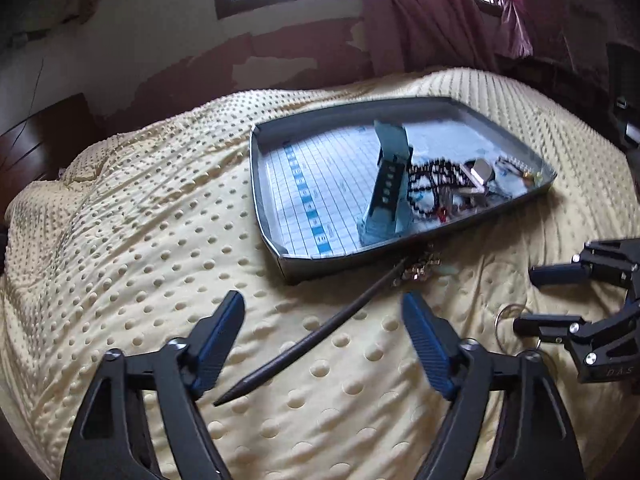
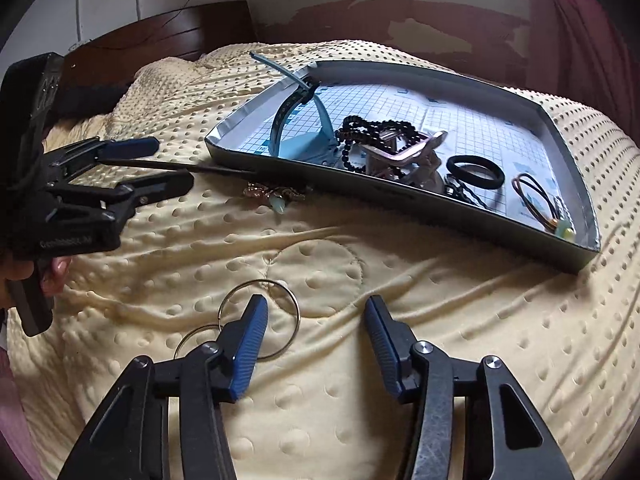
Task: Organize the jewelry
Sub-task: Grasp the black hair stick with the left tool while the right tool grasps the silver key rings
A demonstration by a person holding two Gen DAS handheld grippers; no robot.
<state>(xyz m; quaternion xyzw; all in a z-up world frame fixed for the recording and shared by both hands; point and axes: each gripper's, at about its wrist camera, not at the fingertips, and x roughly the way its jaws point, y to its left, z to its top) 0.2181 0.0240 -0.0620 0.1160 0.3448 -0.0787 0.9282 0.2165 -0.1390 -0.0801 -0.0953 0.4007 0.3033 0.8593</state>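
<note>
Tray: shallow grey rectangular tray (image 2: 448, 196) lined with blue-gridded paper, flat on the bedspread.
In tray: light-blue watch strap (image 2: 320, 120) arching upward, black bead string (image 2: 372, 128), black elastic ring (image 2: 476, 172), brown hair tie (image 2: 536, 196).
Outside tray: gold-toned brooch (image 2: 276, 194) beside its near wall; long dark hair stick (image 1: 308, 340); two linked silver rings (image 2: 280, 320) nearer.

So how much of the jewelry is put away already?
A good part: the black bead necklace, hair ties and blue watch strap already lie in the tray. Both claws are open and empty, the left claw over the dark hair stick. That stick, its sparkly charm and the metal rings remain on the bedspread.
</note>
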